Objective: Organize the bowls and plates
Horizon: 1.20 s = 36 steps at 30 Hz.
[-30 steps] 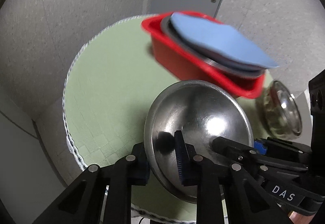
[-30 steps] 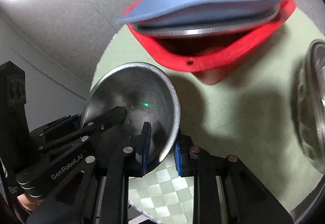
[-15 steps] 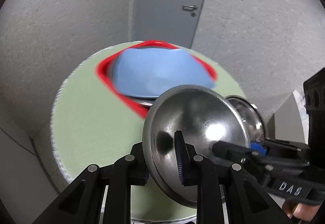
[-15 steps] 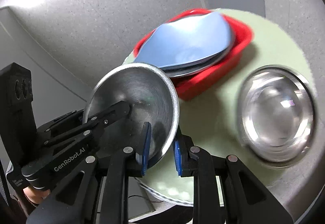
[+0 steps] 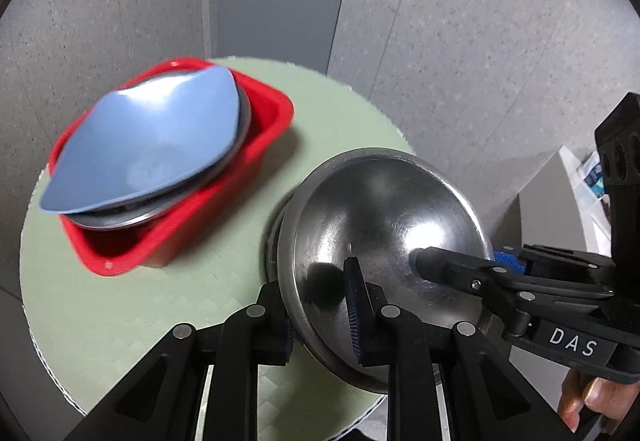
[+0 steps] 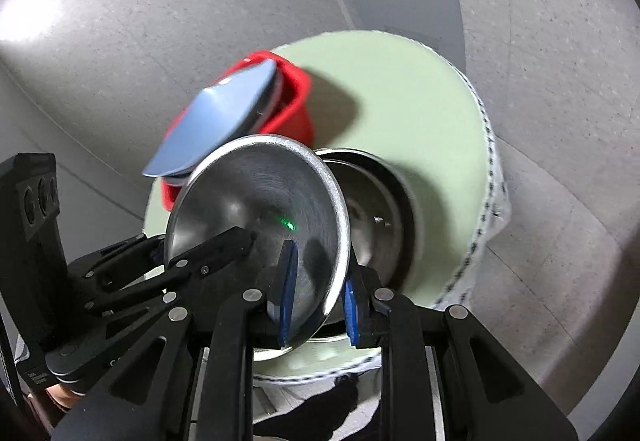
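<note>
Carrying a steel bowl between them, both grippers are gripping its rim from opposite sides: the left gripper is clamping its jaws on the near edge in the left wrist view, and the right gripper is pinching the rim the same way in the right wrist view. The bowl is hanging tilted above the green tabletop, directly over a second steel bowl that is sitting upright there. A red bin is standing beside it, holding a grey plate with a blue plate resting on top.

The step in hand appears to be nesting one bowl into the other. The next move is probably calling for levelling the carried bowl, centring it over the lower one, lowering it until the two are seating together, and only then parting both pairs of jaws evenly so it is not tipping sideways.
</note>
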Available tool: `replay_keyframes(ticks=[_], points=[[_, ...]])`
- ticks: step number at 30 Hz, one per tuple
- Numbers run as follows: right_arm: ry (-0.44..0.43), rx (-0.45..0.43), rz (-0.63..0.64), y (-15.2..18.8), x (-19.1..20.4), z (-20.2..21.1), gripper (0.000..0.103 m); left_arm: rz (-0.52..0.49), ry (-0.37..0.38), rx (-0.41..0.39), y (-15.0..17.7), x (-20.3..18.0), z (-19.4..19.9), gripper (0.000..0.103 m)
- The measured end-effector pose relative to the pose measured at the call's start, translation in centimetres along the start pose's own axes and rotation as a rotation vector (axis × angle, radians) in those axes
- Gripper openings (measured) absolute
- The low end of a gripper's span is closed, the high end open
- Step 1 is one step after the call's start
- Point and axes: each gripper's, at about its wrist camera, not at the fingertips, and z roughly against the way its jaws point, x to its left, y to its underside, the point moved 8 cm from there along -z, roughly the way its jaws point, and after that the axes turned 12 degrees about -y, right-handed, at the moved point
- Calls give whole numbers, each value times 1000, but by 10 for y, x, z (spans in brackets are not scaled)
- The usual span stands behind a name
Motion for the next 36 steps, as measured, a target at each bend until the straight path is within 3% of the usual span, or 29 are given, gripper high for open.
replay_keyframes(ticks=[12,16,22,27,29,31,33,35,36], points=[[-3,70,26,-2,-30,-5,22,14,-47,38,-18,-13,-28,23],[-15,80,11,-4,-31,-5,24,26,-42,31,-9,-17,-18,39],[-12,82,19,-7,-33,-4,25,24,-59,35,-4,-20,-15,40],[0,70,15,-8,-34,2,25,29,-54,22,-5,-18,-7,50],[6,63,15,-10,-37,5,31,44,-37,26,-3,-19,-7,52],[-7,63,10,-11,-38,6,30,43,-49,15,-3,-19,-5,53],[-15,55,8,-11,-39,8,30,53,-68,-2,-2,-18,1,59],[1,38,17,-12,-39,12,33,68,-90,-47,-4,-12,11,79],[7,21,21,-14,-39,16,35,79,-98,-70,-5,-9,17,83]])
